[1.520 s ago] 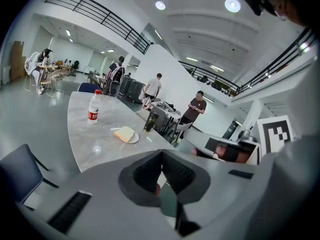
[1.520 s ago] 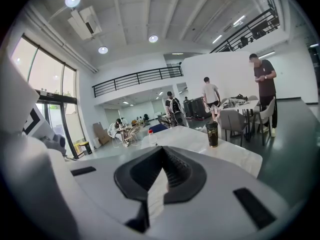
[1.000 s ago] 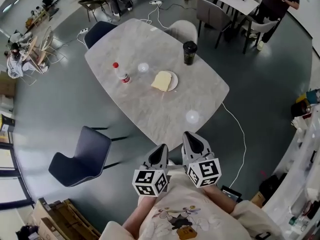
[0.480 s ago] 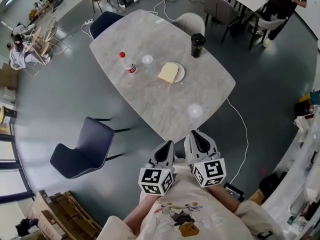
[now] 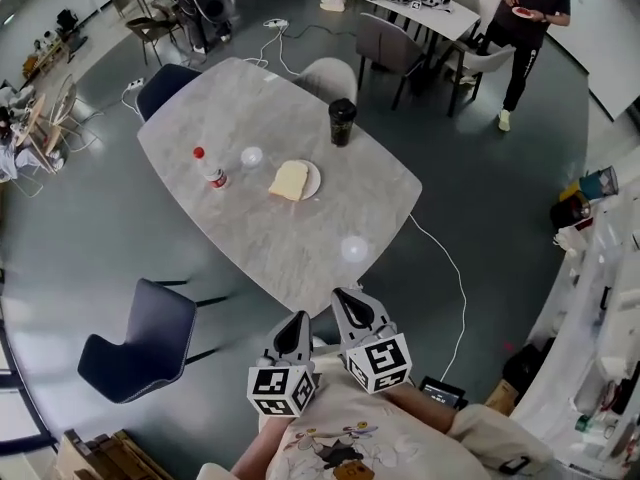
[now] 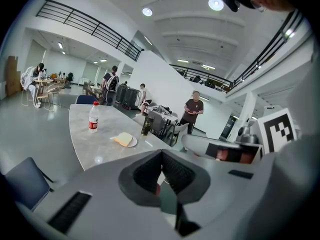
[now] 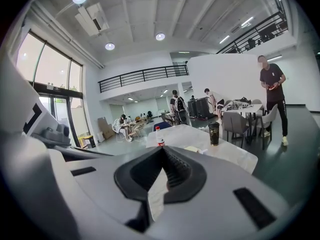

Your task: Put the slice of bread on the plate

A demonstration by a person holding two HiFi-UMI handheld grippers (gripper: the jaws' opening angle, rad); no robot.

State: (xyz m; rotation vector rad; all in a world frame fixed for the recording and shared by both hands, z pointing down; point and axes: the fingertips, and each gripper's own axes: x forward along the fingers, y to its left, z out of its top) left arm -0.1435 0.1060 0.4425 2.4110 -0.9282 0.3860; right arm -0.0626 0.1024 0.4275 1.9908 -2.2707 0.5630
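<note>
Head view, looking steeply down on a pale oval table (image 5: 250, 230) that fills the upper middle of the frame; at the lower left of the frame a dark chair (image 5: 140, 336) stands on the grey floor, apart from the table; on the tabletop, from left to right, stand a red-capped bottle (image 5: 209, 167), then the slice of bread (image 5: 288, 181), which already lies on a small white plate (image 5: 313, 179) and overhangs its left rim, then a dark cup (image 5: 342, 122) a little above and to the right; at the bottom centre, well apart from the bread and off the table's near edge, the left gripper (image 5: 297, 317) is clenched with nothing between its jaws, and just beside it the right gripper (image 5: 346, 295) is likewise closed tip to tip and empty; the bread looks light, soft and easily crushed or torn, so should it need moving, a gentle pinch across the overhanging left edge, jaws above and below the crust, seems the safest hold; the plate would likely slide if nudged.
</note>
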